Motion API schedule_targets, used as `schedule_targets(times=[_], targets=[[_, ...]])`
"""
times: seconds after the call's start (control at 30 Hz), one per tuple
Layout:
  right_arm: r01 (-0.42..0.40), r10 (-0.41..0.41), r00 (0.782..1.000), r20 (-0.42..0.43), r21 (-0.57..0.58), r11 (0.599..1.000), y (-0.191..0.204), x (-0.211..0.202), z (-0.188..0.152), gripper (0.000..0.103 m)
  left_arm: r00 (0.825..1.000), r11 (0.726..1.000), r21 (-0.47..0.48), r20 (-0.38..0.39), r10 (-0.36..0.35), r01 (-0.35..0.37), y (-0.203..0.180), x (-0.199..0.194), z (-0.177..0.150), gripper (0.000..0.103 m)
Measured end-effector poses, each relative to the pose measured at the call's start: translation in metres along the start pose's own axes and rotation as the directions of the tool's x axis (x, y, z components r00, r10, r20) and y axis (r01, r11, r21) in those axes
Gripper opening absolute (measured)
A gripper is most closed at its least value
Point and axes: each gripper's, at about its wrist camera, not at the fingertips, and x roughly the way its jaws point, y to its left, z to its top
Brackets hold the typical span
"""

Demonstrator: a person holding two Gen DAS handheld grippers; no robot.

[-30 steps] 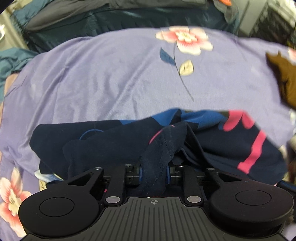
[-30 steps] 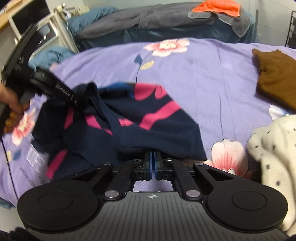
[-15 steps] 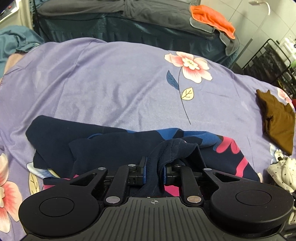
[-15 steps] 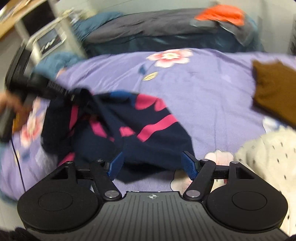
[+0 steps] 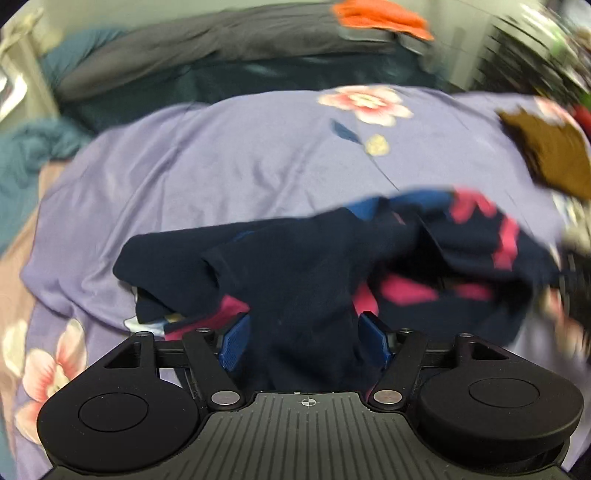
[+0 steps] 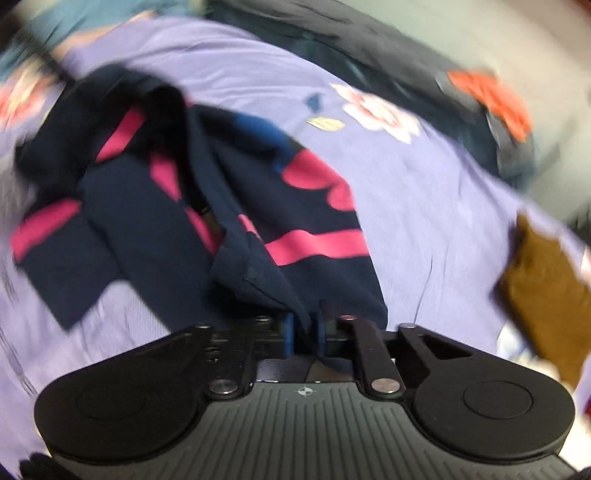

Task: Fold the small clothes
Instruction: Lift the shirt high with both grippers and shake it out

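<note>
1. My left gripper (image 5: 303,338) is spread wide, blue pads apart, with a fold of the navy garment (image 5: 295,280) lying loosely between them.
2. My right gripper (image 6: 306,332) is pressed together, pinching an edge of the same garment (image 6: 236,206).
3. Ahead of both grippers the garment, navy with pink and blue patches, lies rumpled on the purple floral bedsheet (image 5: 229,162).
4. Far right of the left gripper sits a brown cloth (image 5: 550,155); beyond the sheet, an orange cloth (image 5: 380,18). Both views are blurred.
</note>
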Motion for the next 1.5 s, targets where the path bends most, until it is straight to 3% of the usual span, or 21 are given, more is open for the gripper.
schedule_targets(times=[0.07,0.2,0.3,0.33,0.4,0.5,0.6,0.7,0.77,0.8,0.83,0.9,0.97,1.03,1.1,1.17,1.23,1.33,1.43,1.5], targets=[[-0.043,0.044,0.999,-0.008,0.120,0.992,-0.014,-0.001,0.006,0.008,1.000,0.999,0.047,-0.011,0.015,-0.014,-0.012,0.003,-0.010,0.103],[-0.081,0.086,0.996,-0.013,0.204,0.976,-0.023,0.000,0.015,0.008,0.983,0.976,0.117,0.025,0.182,-0.184,-0.032,0.023,-0.011,0.103],[-0.082,0.087,0.996,-0.019,0.203,0.976,-0.022,-0.002,0.016,0.008,0.987,0.983,0.108,0.071,0.141,-0.148,-0.034,0.032,-0.004,0.103],[-0.083,0.089,0.996,-0.020,0.208,0.975,-0.022,-0.003,0.015,0.008,0.988,0.985,0.094,0.074,0.138,-0.145,-0.033,0.035,0.000,0.092],[-0.086,0.094,0.995,-0.023,0.226,0.970,-0.019,-0.008,0.011,0.005,0.994,0.994,0.032,0.048,0.099,-0.100,-0.026,0.037,0.006,0.055],[-0.089,0.085,0.996,0.026,0.293,0.952,-0.025,-0.020,0.011,0.005,0.992,0.993,-0.102,0.108,0.064,-0.053,-0.014,0.015,0.015,0.044],[-0.096,0.046,0.989,0.141,0.374,0.922,-0.045,-0.055,0.023,0.005,0.960,0.966,-0.257,0.275,0.057,0.016,0.006,-0.042,0.033,0.043],[-0.173,0.024,0.953,0.303,0.477,0.862,-0.076,-0.104,0.047,0.005,0.887,0.951,-0.299,0.457,0.071,0.078,0.019,-0.111,0.058,0.043],[-0.273,0.027,0.900,0.434,0.517,0.811,-0.094,-0.141,0.065,0.005,0.819,0.955,-0.285,0.565,0.099,0.081,0.020,-0.159,0.070,0.043],[-0.315,0.021,0.870,0.493,0.522,0.793,-0.101,-0.161,0.073,0.005,0.775,0.961,-0.269,0.620,0.122,0.064,0.019,-0.183,0.073,0.043],[-0.352,0.018,0.837,0.547,0.513,0.783,-0.105,-0.181,0.081,0.005,0.732,0.968,-0.251,0.664,0.152,0.026,0.016,-0.206,0.074,0.043],[-0.423,0.034,0.762,0.647,0.456,0.783,-0.109,-0.219,0.091,0.005,0.663,0.970,-0.244,0.727,0.180,0.005,0.013,-0.243,0.067,0.043],[-0.470,0.061,0.687,0.724,0.380,0.797,-0.106,-0.252,0.092,0.005,0.625,0.963,-0.267,0.759,0.183,0.043,0.016,-0.273,0.052,0.043],[-0.501,0.102,0.643,0.759,0.315,0.806,-0.106,-0.276,0.086,0.005,0.620,0.951,-0.295,0.764,0.178,0.092,0.019,-0.297,0.034,0.043],[-0.560,0.157,0.604,0.781,0.276,0.781,-0.111,-0.294,0.075,0.005,0.615,0.947,-0.300,0.770,0.173,0.110,0.018,-0.323,0.014,0.043],[-0.619,0.202,0.551,0.809,0.234,0.750,-0.119,-0.314,0.065,0.005,0.589,0.957,-0.270,0.793,0.157,0.107,0.011,-0.350,0.000,0.043],[-0.641,0.213,0.477,0.853,0.172,0.748,-0.129,-0.345,0.060,0.005,0.533,0.968,-0.227,0.835,0.137,0.106,0.001,-0.380,-0.009,0.043],[-0.647,0.211,0.325,0.922,0.053,0.761,-0.144,-0.395,0.069,0.005,0.427,0.980,-0.161,0.899,0.097,0.117,-0.012,-0.422,-0.005,0.043],[-0.679,0.203,0.188,0.961,-0.022,0.734,-0.168,-0.426,0.082,0.005,0.351,0.977,-0.129,0.934,0.062,0.170,-0.011,-0.441,0.014,0.043],[-0.715,0.210,0.137,0.968,-0.051,0.698,-0.185,-0.431,0.096,0.005,0.310,0.971,-0.107,0.950,0.036,0.215,-0.003,-0.445,0.026,0.043]])
